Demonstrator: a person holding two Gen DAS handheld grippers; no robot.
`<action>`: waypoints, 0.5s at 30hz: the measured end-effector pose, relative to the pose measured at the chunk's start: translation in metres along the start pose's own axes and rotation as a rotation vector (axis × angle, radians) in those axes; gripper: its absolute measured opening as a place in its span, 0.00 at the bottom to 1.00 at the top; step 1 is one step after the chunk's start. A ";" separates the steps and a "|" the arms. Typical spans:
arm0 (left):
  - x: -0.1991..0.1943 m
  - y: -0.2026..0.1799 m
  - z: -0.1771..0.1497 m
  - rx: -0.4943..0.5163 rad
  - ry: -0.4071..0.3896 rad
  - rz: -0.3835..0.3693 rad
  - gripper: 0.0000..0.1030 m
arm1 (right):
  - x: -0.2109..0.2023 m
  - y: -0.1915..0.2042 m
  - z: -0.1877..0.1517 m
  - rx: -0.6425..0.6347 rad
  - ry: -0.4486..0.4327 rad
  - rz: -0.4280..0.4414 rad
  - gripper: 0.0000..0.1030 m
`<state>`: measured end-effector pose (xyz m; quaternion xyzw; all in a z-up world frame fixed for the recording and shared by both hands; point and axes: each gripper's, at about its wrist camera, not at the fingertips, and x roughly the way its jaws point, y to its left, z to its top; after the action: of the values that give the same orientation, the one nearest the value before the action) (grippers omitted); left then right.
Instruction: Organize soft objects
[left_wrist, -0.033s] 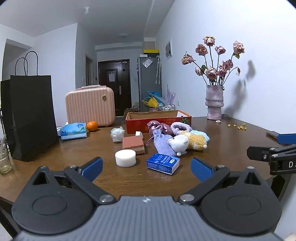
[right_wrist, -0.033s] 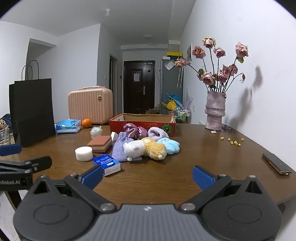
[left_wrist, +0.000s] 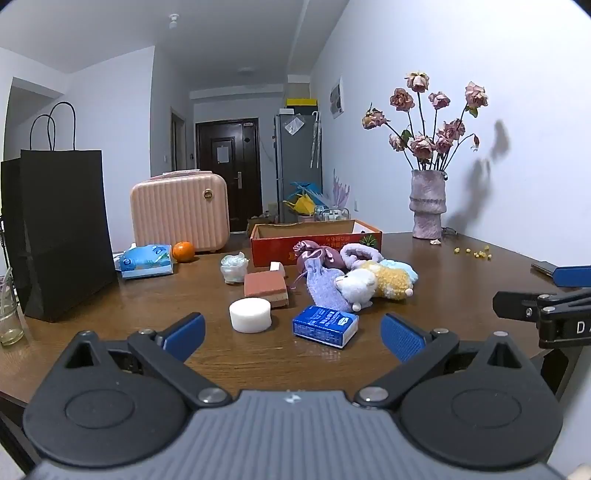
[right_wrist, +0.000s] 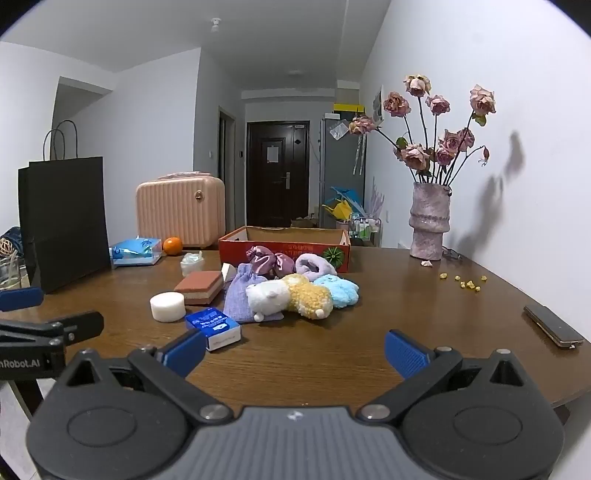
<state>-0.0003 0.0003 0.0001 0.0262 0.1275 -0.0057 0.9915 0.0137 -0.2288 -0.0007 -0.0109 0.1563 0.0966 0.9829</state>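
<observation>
A pile of soft things lies mid-table: a white plush (left_wrist: 356, 288) (right_wrist: 267, 295), a yellow plush (left_wrist: 391, 282) (right_wrist: 310, 297), a light blue plush (right_wrist: 340, 290), a lilac pouch (left_wrist: 325, 282) (right_wrist: 242, 295), a satin purple pouch (left_wrist: 317, 254) (right_wrist: 266, 260) and a purple fluffy ring (left_wrist: 358, 253) (right_wrist: 314, 266). Behind them stands an open red cardboard box (left_wrist: 314, 240) (right_wrist: 284, 245). My left gripper (left_wrist: 291, 336) is open and empty, short of the pile. My right gripper (right_wrist: 295, 349) is open and empty, also short of it.
Near the pile lie a white round sponge (left_wrist: 250, 314), a brick-coloured sponge block (left_wrist: 266, 286), a blue tissue pack (left_wrist: 325, 325) and a small cup (left_wrist: 233, 266). A black paper bag (left_wrist: 62, 236), pink case (left_wrist: 181, 214), wipes pack (left_wrist: 147, 260), orange (left_wrist: 183, 251), flower vase (left_wrist: 426, 206) and phone (right_wrist: 552, 326) stand around.
</observation>
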 end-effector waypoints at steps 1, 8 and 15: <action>0.000 0.000 0.000 0.000 0.000 -0.001 1.00 | 0.000 0.000 0.000 0.002 0.000 0.001 1.00; -0.003 0.000 -0.001 0.004 0.007 -0.007 1.00 | -0.002 0.000 0.001 0.004 0.000 0.003 1.00; 0.002 -0.005 -0.001 0.008 0.013 0.004 1.00 | -0.001 0.003 0.003 0.003 0.002 0.004 1.00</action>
<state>0.0011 -0.0044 -0.0018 0.0305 0.1337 -0.0040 0.9906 0.0135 -0.2260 0.0026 -0.0093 0.1576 0.0984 0.9825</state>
